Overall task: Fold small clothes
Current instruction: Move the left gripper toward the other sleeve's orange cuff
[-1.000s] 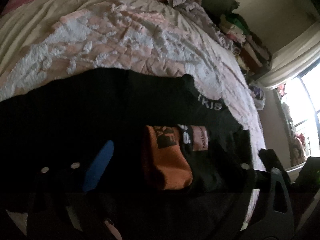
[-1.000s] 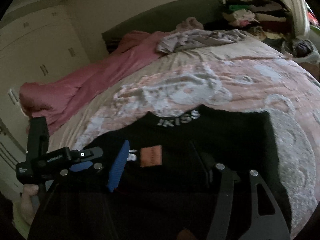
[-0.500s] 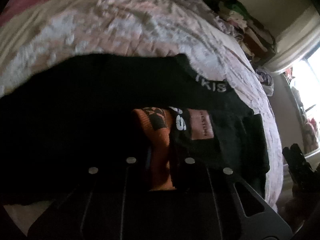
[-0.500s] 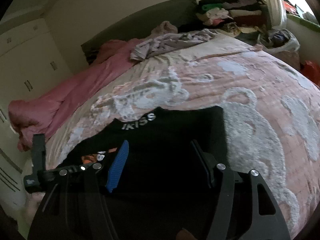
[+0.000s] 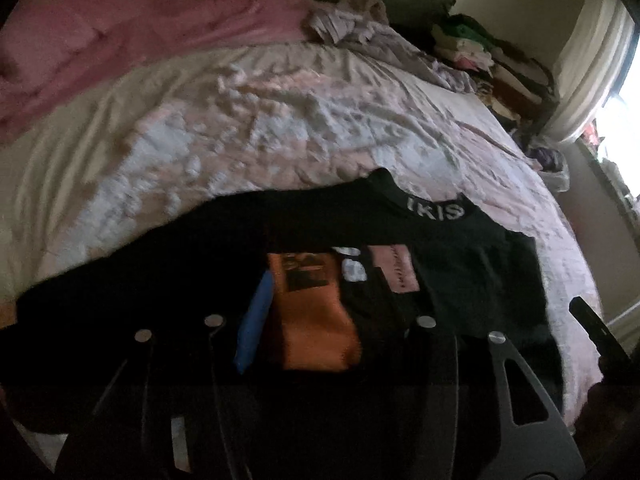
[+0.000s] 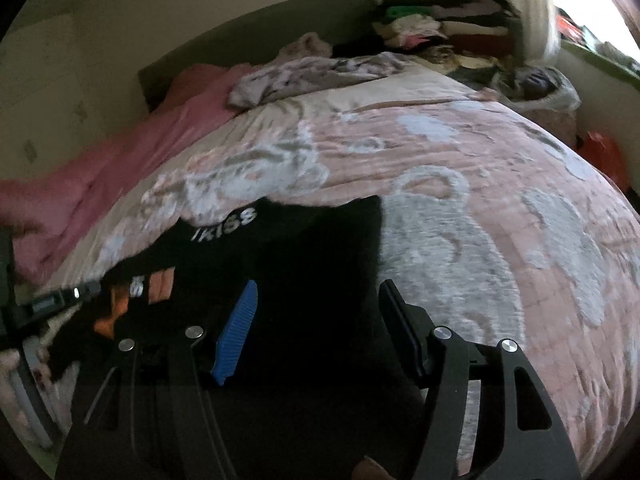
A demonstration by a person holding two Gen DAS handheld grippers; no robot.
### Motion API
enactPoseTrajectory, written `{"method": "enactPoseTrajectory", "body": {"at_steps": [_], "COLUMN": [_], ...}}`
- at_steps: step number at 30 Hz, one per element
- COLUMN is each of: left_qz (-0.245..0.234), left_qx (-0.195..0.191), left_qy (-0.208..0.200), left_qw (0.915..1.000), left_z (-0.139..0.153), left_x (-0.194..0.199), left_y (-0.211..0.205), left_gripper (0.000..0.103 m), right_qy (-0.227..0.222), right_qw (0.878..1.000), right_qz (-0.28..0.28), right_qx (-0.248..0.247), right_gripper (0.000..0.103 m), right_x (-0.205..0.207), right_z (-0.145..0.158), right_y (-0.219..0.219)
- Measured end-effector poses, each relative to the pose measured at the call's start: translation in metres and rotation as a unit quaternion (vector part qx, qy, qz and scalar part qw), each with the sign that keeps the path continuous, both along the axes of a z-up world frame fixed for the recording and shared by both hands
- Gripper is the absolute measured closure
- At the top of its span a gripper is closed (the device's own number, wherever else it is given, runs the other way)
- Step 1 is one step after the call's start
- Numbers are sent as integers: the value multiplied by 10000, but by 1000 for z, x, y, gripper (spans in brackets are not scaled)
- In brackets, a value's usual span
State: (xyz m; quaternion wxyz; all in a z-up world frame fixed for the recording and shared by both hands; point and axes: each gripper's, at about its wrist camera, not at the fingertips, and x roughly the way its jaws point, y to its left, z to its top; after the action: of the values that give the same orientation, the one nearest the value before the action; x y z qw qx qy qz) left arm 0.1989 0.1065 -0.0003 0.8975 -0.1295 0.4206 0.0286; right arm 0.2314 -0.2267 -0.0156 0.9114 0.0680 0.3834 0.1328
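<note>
A black garment (image 5: 460, 256) with white "IKIS" lettering at its collar lies flat on the bed's near side. An orange piece (image 5: 316, 320) and a pink label (image 5: 394, 268) show on its folded middle. My left gripper (image 5: 336, 308) hovers over the orange piece. Its jaws are opening, and the blue pad (image 5: 254, 320) stands clear of the fabric lying between them. My right gripper (image 6: 318, 292) stands open above the right half of the black garment (image 6: 320, 248), with only dark cloth under it. The left gripper (image 6: 60, 298) also shows at the right wrist view's left edge.
The bed carries a pink-and-white textured bedspread (image 6: 460, 208). A pink blanket (image 5: 120, 48) and a crumpled pale cloth (image 6: 320, 68) lie at the far side. Stacked clothes (image 6: 440, 28) stand at the back right, near a window, a plastic bag (image 6: 540, 84) and an orange object (image 6: 604, 156).
The left gripper's jaws closed over the orange piece, then parted again as it lifted and rolled. The right gripper slid rightward along the black garment, still open.
</note>
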Motion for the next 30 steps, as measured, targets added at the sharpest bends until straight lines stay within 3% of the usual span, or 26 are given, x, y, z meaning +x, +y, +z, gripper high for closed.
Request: {"method": "enactPoseTrajectory", "body": {"at_steps": [3, 8, 12, 14, 18, 20, 25, 30], "left_qz": [-126, -389, -442, -430, -370, -363, -252, -112], "left_qx": [177, 419, 635, 626, 366, 443, 582, 777], "left_qy": [-47, 253, 703, 715, 590, 477, 335, 162], "left_qw": [9998, 9980, 9945, 9945, 9969, 9972, 9974, 9968], "left_z": [3, -15, -47, -54, -45, -37, -22, -7], "left_x": [-3, 1, 8, 7, -2, -9, -23, -41], "left_y": [-7, -25, -32, -30, -22, -21, -17, -11], "left_gripper": [63, 63, 61, 59, 56, 55, 44, 26], "right_qy": [116, 343, 787, 945, 817, 648, 341, 133], "right_qw": [9994, 9958, 9917, 9915, 9943, 9956, 9961, 9950], "right_qz": [305, 682, 458, 360, 427, 485, 727, 939], "right_qx": [-146, -501, -906, -820, -537, -463, -358, -298], "right_gripper": [41, 41, 38, 38, 32, 29, 19, 9], "right_x": [1, 4, 15, 20, 13, 5, -11, -28], "right_z": [-8, -24, -47, -57, -45, -35, -11, 7], "right_y": [19, 47, 49, 43, 39, 40, 52, 68]}}
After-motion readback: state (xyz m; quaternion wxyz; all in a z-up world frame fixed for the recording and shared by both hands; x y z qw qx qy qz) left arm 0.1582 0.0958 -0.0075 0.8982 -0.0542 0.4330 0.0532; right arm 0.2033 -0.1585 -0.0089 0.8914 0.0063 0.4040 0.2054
